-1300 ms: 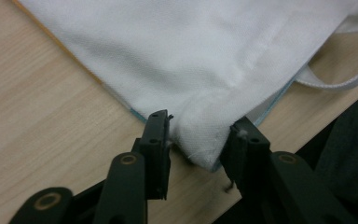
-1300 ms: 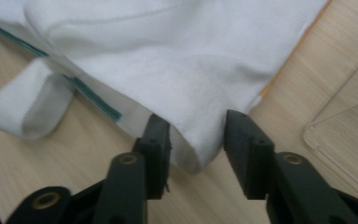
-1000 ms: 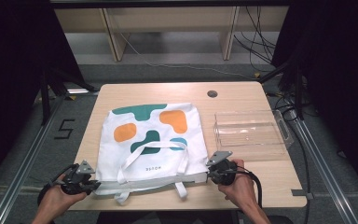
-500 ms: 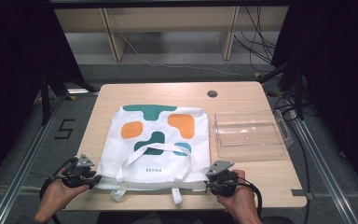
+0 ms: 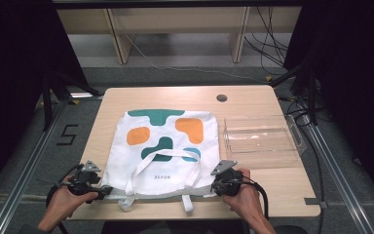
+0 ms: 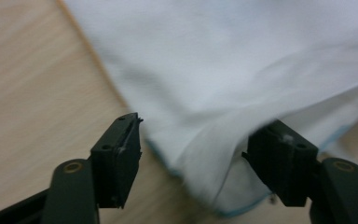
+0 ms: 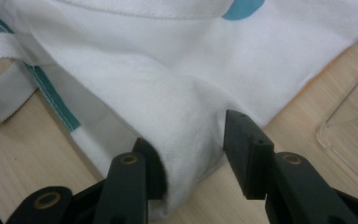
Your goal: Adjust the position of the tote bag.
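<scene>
A white tote bag (image 5: 168, 148) with green, orange and blue shapes lies flat on the wooden table (image 5: 253, 100), its handles toward the near edge. My left gripper (image 5: 102, 189) is at the bag's near left corner. In the left gripper view its jaws have just been opening and the left gripper (image 6: 198, 156) stands wide, the bag corner (image 6: 214, 182) lying loose between the pads. My right gripper (image 5: 214, 187) is at the near right corner. The right gripper (image 7: 191, 158) has also just been opening, and a fold of the bag (image 7: 186, 126) bulges between its jaws, draped over one of them.
A clear plastic tray (image 5: 263, 141) stands on the table just right of the bag and shows as the tray corner (image 7: 354, 140) in the right gripper view. A round cable hole (image 5: 221, 98) is at the table's far side. Bare wood lies left of the bag.
Both grippers have opened and let go of the bag's near corners. The bag shifted slightly to the right and its near edge has settled flat. The hands barely moved.
</scene>
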Action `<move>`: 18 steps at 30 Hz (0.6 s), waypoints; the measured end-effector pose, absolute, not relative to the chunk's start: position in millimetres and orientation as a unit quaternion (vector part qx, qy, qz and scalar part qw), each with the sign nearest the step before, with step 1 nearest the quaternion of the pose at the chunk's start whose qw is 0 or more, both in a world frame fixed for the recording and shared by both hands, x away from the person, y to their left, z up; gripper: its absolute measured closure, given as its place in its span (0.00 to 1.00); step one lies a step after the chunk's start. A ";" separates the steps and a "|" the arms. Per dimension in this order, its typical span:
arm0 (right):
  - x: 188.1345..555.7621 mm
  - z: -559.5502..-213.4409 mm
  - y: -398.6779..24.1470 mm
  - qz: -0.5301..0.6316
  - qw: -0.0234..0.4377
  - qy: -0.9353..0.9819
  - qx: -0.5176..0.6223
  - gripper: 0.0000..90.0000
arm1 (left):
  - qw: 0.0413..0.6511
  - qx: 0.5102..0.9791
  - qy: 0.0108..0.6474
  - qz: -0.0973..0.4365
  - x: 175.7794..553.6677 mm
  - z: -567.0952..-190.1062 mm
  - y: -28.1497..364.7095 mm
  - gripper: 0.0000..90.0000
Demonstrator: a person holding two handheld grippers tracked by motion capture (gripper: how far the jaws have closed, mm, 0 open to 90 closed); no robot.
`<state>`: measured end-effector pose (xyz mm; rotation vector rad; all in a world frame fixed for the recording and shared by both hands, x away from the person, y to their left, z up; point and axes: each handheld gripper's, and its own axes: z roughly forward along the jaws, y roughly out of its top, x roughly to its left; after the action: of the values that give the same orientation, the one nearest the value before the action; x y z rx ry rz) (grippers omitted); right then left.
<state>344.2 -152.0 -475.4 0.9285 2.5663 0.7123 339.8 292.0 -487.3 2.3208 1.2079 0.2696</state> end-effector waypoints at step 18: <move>348.8 -475.7 -154.0 0.263 0.150 0.891 0.338 0.79 | 0.211 0.875 0.413 0.138 338.5 -488.8 296.1 0.80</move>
<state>348.8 -154.0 -475.7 0.9705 2.5598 0.7567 338.5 296.1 -488.8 2.4309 1.1476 0.3847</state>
